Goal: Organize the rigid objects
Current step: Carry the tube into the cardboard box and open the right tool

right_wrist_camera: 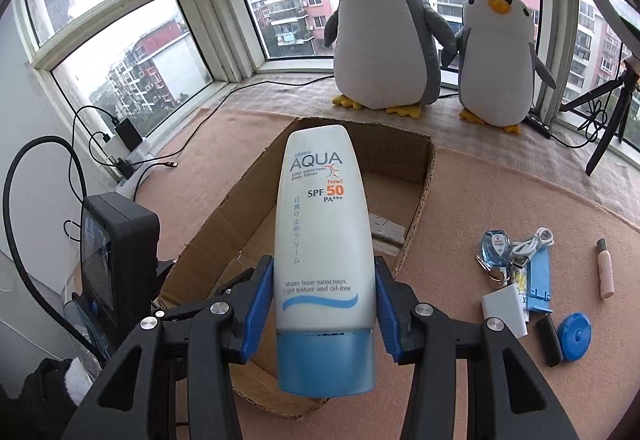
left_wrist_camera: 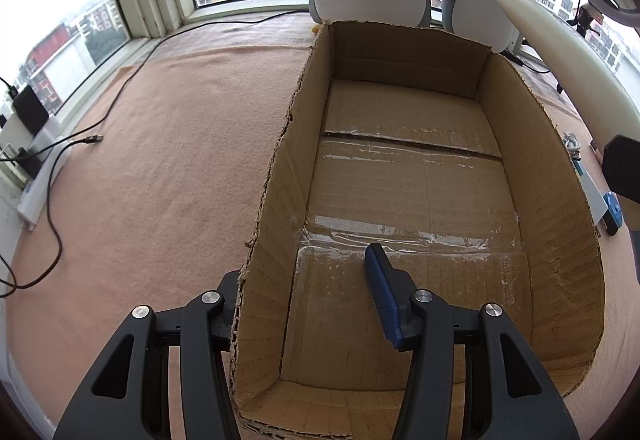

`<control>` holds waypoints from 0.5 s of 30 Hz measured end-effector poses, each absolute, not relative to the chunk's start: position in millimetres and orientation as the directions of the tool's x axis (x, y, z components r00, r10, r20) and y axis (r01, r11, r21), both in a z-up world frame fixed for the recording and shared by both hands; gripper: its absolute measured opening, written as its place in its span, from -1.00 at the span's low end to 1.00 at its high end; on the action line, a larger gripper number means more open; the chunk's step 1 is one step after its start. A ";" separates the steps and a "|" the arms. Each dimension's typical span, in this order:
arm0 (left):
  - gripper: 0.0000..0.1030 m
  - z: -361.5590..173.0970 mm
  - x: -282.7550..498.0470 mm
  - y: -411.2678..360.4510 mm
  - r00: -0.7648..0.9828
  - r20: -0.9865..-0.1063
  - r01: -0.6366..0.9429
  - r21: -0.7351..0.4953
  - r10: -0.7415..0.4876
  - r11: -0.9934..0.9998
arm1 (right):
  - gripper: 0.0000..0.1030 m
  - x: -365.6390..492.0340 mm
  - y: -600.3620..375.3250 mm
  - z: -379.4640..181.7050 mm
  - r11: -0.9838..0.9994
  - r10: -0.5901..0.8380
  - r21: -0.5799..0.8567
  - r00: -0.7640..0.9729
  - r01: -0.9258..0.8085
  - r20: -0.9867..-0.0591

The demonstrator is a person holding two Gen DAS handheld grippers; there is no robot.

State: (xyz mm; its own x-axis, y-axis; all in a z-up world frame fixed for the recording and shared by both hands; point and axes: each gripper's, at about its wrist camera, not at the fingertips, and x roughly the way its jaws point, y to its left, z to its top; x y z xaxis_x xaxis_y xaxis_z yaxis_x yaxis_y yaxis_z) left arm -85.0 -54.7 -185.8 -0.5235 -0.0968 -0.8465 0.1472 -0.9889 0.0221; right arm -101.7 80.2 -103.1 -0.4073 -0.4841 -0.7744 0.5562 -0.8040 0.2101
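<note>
Item: sunscreen tube (right_wrist_camera: 324, 240), lower centre of frame, clenched between the right hand-held gripper (right_wrist_camera: 324, 310) pads above the cardboard box (right_wrist_camera: 420, 196); left hand-held gripper (left_wrist_camera: 308, 304) released, astride the box wall; advice: lower it well inside the box before letting go.

Two plush penguins (right_wrist_camera: 384, 36) stand by the window (right_wrist_camera: 288, 0); black cables (left_wrist_camera: 80, 136) trail across the pink cloth (left_wrist_camera: 180, 160).

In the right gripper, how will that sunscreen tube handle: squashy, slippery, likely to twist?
The sunscreen tube, clamped near its blue cap by the right gripper, has smooth glossy plastic, so possibly slippery. Its long body overhangs the pads, so it may pivot. Probably slightly squeezable.
</note>
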 end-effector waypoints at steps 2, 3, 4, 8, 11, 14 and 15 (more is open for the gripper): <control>-0.01 -185.9 -84.3 -54.9 -0.524 -0.846 0.148 0.021 -0.096 -0.989 | -0.16 -106.2 74.9 -108.4 -0.805 -0.482 0.215 -0.398 0.553 -0.780; -0.01 -185.8 -84.1 -55.1 -0.524 -0.846 0.147 0.021 -0.096 -0.989 | -0.16 -108.3 73.3 -111.0 -0.806 -0.480 0.217 -0.394 0.551 -0.784; -0.01 -185.9 -84.5 -54.8 -0.524 -0.846 0.147 0.021 -0.096 -0.989 | -0.16 -110.1 71.3 -113.5 -0.806 -0.479 0.218 -0.389 0.550 -0.787; -0.01 -185.9 -84.4 -54.9 -0.524 -0.846 0.146 0.023 -0.097 -0.989 | -0.08 -113.1 66.8 -119.1 -0.797 -0.483 0.221 -0.374 0.562 -0.792; -0.01 -186.3 -83.5 -54.3 -0.524 -0.846 0.147 0.024 -0.099 -0.989 | 0.28 -111.2 69.1 -115.4 -0.802 -0.487 0.220 -0.395 0.556 -0.779; -0.01 -186.3 -84.1 -54.0 -0.525 -0.845 0.145 0.027 -0.100 -0.989 | 0.29 -110.7 72.4 -110.4 -0.807 -0.486 0.217 -0.409 0.549 -0.772; -0.01 -186.4 -84.1 -54.4 -0.525 -0.845 0.145 0.027 -0.101 -0.989 | 0.29 -111.4 73.8 -109.3 -0.809 -0.486 0.218 -0.412 0.546 -0.771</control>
State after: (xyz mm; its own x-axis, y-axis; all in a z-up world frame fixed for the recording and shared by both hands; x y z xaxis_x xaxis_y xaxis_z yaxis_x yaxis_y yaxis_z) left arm -84.1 -54.4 -186.4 -0.5250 -0.1005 -0.8451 0.1452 -0.9890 0.0274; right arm -111.4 73.8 -109.3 -0.4119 -0.4864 -0.7705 0.5464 -0.8085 0.2183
